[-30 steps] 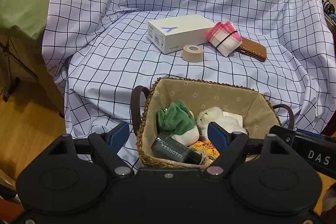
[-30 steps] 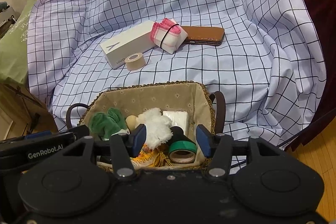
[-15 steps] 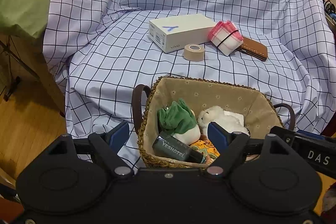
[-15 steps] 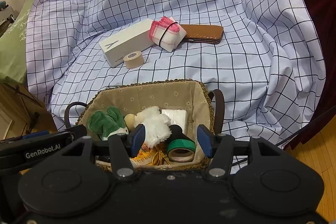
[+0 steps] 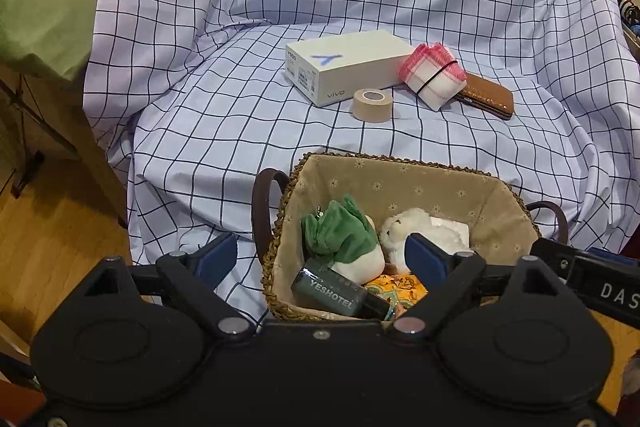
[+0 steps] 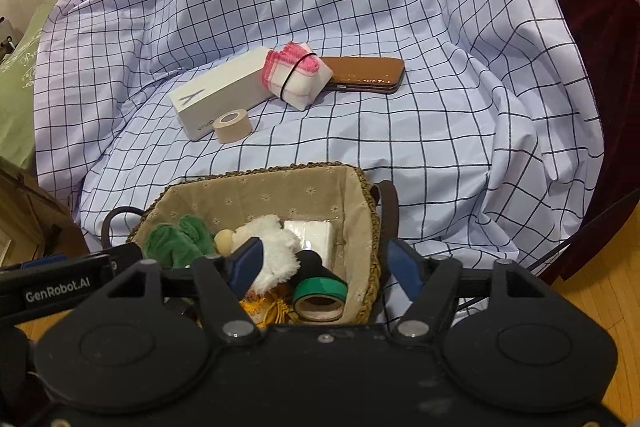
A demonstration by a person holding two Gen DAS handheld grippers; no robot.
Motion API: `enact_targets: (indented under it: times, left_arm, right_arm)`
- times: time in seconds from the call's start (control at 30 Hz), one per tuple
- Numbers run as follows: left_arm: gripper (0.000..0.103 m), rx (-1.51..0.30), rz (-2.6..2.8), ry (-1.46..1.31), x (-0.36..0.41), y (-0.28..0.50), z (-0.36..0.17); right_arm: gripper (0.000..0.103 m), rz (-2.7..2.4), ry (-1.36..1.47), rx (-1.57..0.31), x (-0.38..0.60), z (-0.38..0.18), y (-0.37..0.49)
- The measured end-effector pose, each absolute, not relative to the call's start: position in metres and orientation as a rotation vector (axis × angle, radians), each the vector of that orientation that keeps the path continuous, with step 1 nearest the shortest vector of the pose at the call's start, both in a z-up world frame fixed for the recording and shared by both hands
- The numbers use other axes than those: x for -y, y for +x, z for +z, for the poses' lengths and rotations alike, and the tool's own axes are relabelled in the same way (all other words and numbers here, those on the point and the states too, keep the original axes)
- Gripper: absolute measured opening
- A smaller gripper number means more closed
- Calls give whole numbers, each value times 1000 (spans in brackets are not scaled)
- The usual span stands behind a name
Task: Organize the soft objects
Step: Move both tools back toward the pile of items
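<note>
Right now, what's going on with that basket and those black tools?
A person holds two black tools over a woven lined basket on a checked sheet. The left tool and right tool are both opening, gripping nothing. A green plush toy and white fluffy toy lie inside; a pink-edged folded cloth waits on the sheet.
</note>
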State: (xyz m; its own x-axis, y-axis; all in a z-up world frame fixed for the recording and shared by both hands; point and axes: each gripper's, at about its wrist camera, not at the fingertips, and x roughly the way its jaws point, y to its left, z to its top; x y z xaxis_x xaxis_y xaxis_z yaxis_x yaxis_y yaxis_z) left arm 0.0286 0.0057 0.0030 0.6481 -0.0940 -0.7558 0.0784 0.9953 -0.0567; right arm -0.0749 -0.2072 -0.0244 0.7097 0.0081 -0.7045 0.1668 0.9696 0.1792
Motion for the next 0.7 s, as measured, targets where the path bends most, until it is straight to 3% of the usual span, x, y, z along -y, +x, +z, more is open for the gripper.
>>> enact_targets:
  times: [0.27,0.5,0.7]
  left_arm:
    - [87,-868,-108,-11,-2,37,2]
    - [89,-882,-109,13,0,54,3]
    - [89,-891,-130,15,2,76,4]
  right_arm:
    - [81,-109,236,-776,210,-25,-65]
    - [102,-126,206,-758,211,-21,-46]
    - [103,-121,150,-709,208,-12,-20]
